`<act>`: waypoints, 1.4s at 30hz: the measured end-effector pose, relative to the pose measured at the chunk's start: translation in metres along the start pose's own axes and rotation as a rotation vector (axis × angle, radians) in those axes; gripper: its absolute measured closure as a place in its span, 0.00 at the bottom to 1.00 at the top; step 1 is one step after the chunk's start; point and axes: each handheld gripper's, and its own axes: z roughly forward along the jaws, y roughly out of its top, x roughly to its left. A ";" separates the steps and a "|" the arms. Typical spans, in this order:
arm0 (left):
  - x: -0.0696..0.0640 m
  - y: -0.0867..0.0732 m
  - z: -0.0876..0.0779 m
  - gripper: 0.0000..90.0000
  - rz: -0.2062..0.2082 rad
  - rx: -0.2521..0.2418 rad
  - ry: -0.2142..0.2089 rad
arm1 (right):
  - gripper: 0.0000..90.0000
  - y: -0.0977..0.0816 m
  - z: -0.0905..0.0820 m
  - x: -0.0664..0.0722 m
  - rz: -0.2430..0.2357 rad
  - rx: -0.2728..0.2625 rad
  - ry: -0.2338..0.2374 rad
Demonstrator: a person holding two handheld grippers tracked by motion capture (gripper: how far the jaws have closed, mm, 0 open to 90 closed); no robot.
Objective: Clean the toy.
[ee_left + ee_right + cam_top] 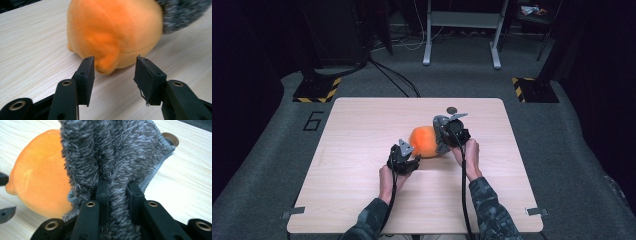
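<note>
Tongs in the person's right hand [117, 192] were pinched on a fold of grey fuzzy cloth [112, 152], the two black jaws pressed into the pile from either side. That cloth rose up from the jaws and draped against the right flank of an orange plush toy [37, 177], touching it. In the high view the right tongs [447, 137] sat just right of the orange plush toy [424, 141], which lay on the desk [362, 125] a little past its middle, toward the far side.

Left tongs [115, 72] stood spread, their pads apart with nothing gripped. A small orange nub at the bottom of the plush toy [112, 32] lay between the jaw tips, closer to the left pad, though whether it touched that pad could not be told. The grey cloth [182, 12] showed at the upper right of that view, resting against the toy. From above, the left tongs [408, 150] lay just at the toy's near-left side, held in the person's left hand [388, 177], with the right hand [468, 152] near the toy's right.

Beyond the toy, near the desk's far edge, lay a small dark round disc [452, 110], well apart from the left tongs. The person's sleeves were of a dark camouflage pattern. Past the desk, a white frame [462, 30] stood on the grey floor.
</note>
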 end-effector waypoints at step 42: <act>-0.002 0.020 -0.006 0.92 -0.100 -0.016 -0.233 | 0.84 -0.005 -0.030 0.038 -0.102 -0.072 0.039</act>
